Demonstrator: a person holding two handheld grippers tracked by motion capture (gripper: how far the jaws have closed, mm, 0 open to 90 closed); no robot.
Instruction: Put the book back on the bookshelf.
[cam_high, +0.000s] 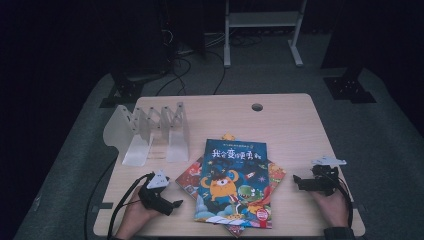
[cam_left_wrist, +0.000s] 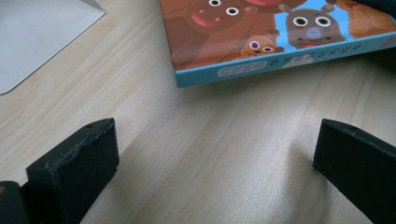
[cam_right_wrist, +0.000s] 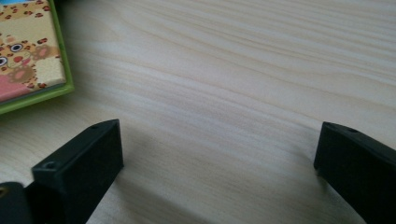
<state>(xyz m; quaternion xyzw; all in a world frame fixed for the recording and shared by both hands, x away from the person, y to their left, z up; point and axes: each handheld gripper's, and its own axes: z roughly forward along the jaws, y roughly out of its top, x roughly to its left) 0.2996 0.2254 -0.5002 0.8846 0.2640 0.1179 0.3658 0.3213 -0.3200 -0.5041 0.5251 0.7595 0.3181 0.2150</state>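
On the wooden table (cam_high: 295, 125), both the left gripper (cam_high: 167, 200) and right gripper (cam_high: 305, 182) rest wide open and empty, flanking the stacked picture books (cam_high: 232, 185), seemingly ready to lift them toward the folding book rack (cam_high: 150, 132).

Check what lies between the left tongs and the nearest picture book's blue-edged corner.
Nothing: bare pale wooden tabletop separates the open left tongs from the brown-covered, blue-edged picture book, seen in the left gripper view.

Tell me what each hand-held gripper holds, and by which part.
Nothing. The left hand-held gripper and right hand-held gripper are open over bare table, beside the books.
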